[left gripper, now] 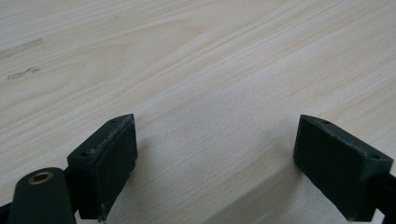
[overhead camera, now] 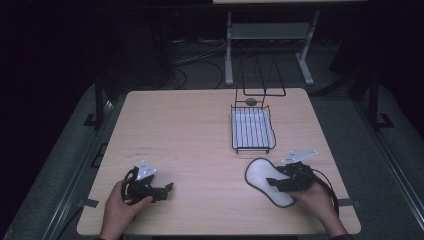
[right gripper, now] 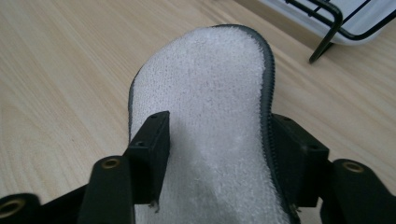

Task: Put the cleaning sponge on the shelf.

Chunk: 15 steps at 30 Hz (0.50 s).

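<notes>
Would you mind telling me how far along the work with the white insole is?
Early stage. Done: the right gripper has reached the white insole, its jaws astride the narrow middle. In hand: taking that grip; the insole lies flat on the table. Left: lifting it, perhaps toward the wire rack. The left gripper rests open, empty.

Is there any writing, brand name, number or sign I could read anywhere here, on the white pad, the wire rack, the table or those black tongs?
None can be read.
White insole: plain terry, no print.
Wire rack and its tray: no label.
Table: faint dark scuffs, not letters.
Left tongs and right tongs: plain black pads, no marking.
</notes>
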Motion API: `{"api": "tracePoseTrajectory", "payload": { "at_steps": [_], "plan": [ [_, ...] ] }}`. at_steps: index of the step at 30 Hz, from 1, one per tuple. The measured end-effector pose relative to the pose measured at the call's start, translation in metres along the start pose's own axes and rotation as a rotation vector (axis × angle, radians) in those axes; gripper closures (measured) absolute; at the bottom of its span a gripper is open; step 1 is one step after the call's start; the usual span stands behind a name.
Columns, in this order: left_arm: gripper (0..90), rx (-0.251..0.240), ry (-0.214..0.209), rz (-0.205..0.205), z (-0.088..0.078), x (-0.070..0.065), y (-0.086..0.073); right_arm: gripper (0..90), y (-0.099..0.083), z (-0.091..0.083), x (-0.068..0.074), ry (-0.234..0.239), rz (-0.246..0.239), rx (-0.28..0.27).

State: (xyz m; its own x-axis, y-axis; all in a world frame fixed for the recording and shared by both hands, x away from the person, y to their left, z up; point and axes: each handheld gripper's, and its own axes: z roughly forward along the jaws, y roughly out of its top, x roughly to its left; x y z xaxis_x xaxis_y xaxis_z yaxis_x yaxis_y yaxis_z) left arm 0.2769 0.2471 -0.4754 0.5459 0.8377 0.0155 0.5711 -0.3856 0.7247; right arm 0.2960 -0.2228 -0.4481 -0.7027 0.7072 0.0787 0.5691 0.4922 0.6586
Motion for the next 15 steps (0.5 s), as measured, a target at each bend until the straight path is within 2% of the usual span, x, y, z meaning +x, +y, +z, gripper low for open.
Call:
{"api": "tracePoseTrajectory", "payload": {
  "at_steps": [10,15],
  "plan": [
    [12.7,0.0,0.0,0.0,0.0,0.0,0.0,51.4,0.0012,-0.0068,-0.0026,-0.007,0.002,-0.033],
    [12.7,0.0,0.0,0.0,0.0,0.0,0.0,55.7,0.001,-0.0105,-0.0041,0.003,0.021,-0.046]
  ]
}}
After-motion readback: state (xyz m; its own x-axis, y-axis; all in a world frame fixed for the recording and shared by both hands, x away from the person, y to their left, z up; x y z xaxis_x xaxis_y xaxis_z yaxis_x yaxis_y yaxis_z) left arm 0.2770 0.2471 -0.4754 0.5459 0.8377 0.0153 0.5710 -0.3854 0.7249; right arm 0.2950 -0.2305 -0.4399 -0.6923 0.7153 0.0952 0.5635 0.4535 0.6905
